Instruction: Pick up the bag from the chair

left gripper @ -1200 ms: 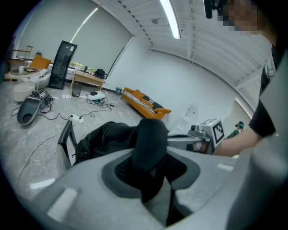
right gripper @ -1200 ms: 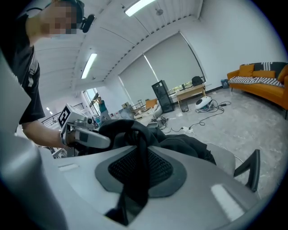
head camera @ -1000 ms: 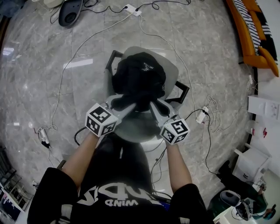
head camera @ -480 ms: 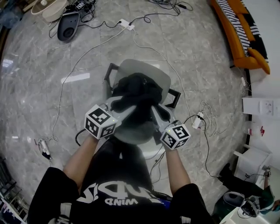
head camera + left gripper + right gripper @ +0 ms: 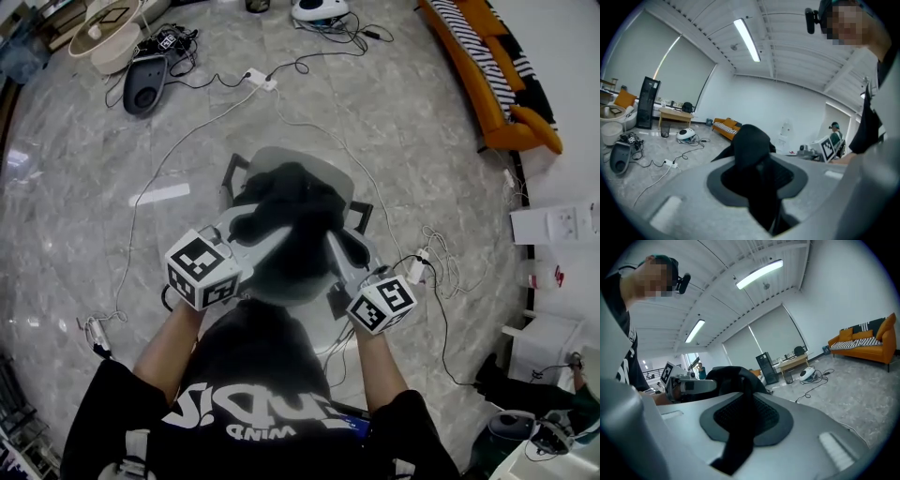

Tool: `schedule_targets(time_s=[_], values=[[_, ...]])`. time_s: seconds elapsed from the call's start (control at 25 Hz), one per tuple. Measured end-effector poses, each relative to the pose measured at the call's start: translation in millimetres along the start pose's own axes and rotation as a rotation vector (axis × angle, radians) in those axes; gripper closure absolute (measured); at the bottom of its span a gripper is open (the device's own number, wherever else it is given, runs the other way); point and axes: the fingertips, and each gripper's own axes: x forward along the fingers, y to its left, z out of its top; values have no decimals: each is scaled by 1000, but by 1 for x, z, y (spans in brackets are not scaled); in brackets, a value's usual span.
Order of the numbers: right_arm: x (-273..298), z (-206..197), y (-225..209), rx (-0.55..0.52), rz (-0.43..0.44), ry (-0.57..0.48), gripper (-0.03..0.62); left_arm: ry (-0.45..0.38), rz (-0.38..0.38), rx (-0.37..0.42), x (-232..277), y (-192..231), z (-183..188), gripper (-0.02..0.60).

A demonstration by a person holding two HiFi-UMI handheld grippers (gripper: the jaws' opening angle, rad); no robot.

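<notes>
The black bag (image 5: 292, 214) hangs bunched between my two grippers, over the grey chair (image 5: 283, 162), whose backrest top and armrests show around it. My left gripper (image 5: 272, 232) is shut on a black strap of the bag (image 5: 751, 143), which runs down between the jaws. My right gripper (image 5: 330, 238) is shut on another strap; the bag (image 5: 732, 377) bulges just past its pad. Whether the bag's underside still touches the seat is hidden.
White cables (image 5: 184, 142) and a power strip (image 5: 255, 77) cross the marble floor beyond the chair. A black device (image 5: 145, 84) lies at far left, an orange sofa (image 5: 494, 67) at far right. White boxes (image 5: 561, 225) stand at the right.
The bag has come toward me with both grippers, uncovering more of the chair's backrest. The head view has risen, so the chair looks smaller.
</notes>
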Motion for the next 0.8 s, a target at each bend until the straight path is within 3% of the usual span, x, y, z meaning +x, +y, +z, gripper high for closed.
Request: schedule_targets(time_s=[0.8], values=[[-94,98,112,-166,66,-142,543,-210,29,194,-77,-145,98,471]])
